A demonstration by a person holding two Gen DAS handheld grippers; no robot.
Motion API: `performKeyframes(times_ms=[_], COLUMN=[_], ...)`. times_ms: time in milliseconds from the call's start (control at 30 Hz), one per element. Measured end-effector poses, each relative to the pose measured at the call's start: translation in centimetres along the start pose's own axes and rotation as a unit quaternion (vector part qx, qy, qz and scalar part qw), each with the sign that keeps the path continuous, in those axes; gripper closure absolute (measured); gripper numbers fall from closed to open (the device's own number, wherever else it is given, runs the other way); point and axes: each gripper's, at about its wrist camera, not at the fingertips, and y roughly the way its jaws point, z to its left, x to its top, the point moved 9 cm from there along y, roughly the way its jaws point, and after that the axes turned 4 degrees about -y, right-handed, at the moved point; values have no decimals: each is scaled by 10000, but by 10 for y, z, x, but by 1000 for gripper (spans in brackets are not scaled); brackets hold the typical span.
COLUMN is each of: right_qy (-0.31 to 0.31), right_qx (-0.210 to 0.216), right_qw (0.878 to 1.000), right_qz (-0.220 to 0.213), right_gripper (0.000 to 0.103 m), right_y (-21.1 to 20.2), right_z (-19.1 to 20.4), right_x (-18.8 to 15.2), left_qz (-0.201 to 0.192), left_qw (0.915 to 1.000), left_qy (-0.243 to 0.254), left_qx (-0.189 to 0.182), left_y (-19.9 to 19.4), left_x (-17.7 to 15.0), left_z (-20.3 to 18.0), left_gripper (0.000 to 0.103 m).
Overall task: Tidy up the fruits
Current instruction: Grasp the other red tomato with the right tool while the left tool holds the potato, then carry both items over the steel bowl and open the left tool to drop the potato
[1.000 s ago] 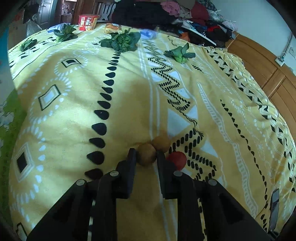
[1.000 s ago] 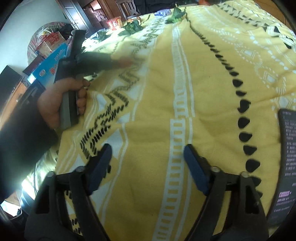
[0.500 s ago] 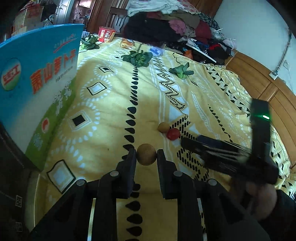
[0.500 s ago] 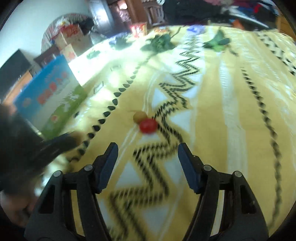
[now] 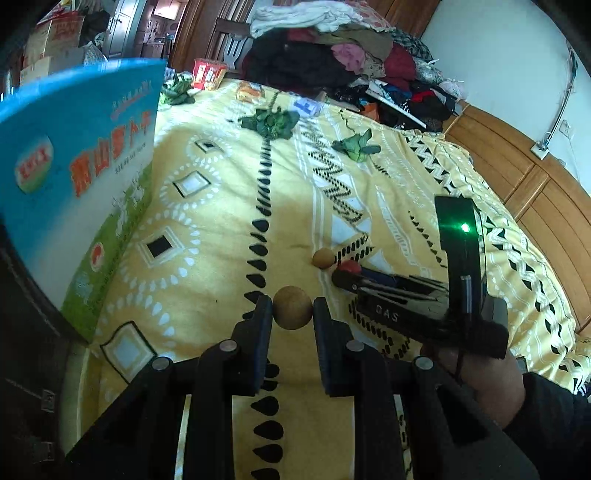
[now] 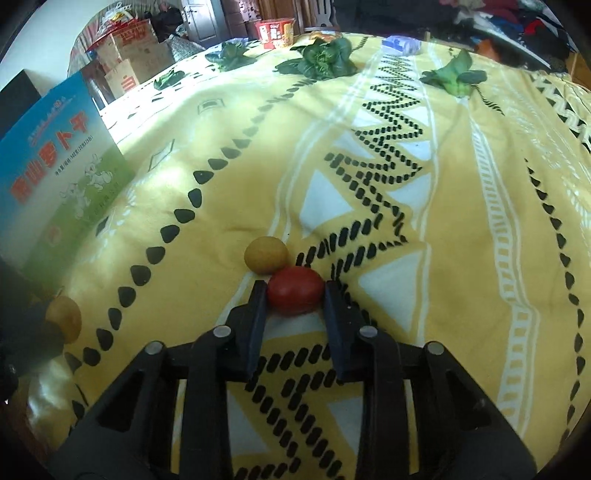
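My left gripper (image 5: 292,308) is shut on a round brown fruit (image 5: 292,307) and holds it above the yellow blanket; this fruit also shows in the right wrist view (image 6: 64,319) at the far left. My right gripper (image 6: 295,293) has its fingers on both sides of a red fruit (image 6: 295,294) that lies on the blanket, touching it. A second brown-yellow fruit (image 6: 266,255) lies just behind the red one, touching it. In the left wrist view the right gripper (image 5: 341,276) reaches the red fruit (image 5: 350,266) beside that brown fruit (image 5: 324,257).
A blue and green carton (image 5: 79,184) stands at the left edge of the bed (image 6: 461,258). Leafy greens (image 6: 323,59) (image 6: 456,79) and snack packs (image 6: 275,33) lie at the far end. A pile of clothes (image 5: 343,62) and a wooden wardrobe (image 5: 524,177) are behind.
My left gripper has lifted the brown fruit and drawn back toward the carton. My right gripper has come in from the right and closed around the red fruit.
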Motion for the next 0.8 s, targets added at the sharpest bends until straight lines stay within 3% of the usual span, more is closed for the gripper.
performKeyframes(times_ms=[233, 467, 533, 633, 800], right_qy=[77, -386, -617, -861, -1181], right_qx=[56, 750, 1075, 1561, 2133], right_qw=[9989, 9891, 9834, 9744, 9637], right_qz=[-459, -1211, -1322, -1372, -1084], right_gripper=[72, 72, 72, 72, 72], right_y=[-61, -153, -174, -193, -190], right_z=[25, 134, 185, 259, 365], right_x=[13, 51, 62, 66, 56], left_qz=[-476, -1215, -1429, -1560, -1637], left_qw=[9988, 9922, 9881, 9791, 9499], left_qy=[115, -21, -106, -272, -838], left_qx=[-51, 286, 563, 1276, 2527], left_y=[-67, -190, -230, -282, -354], left_x=[24, 54, 58, 54, 26], left_z=[-6, 39, 69, 132, 245], left_gripper=[81, 81, 81, 81, 81])
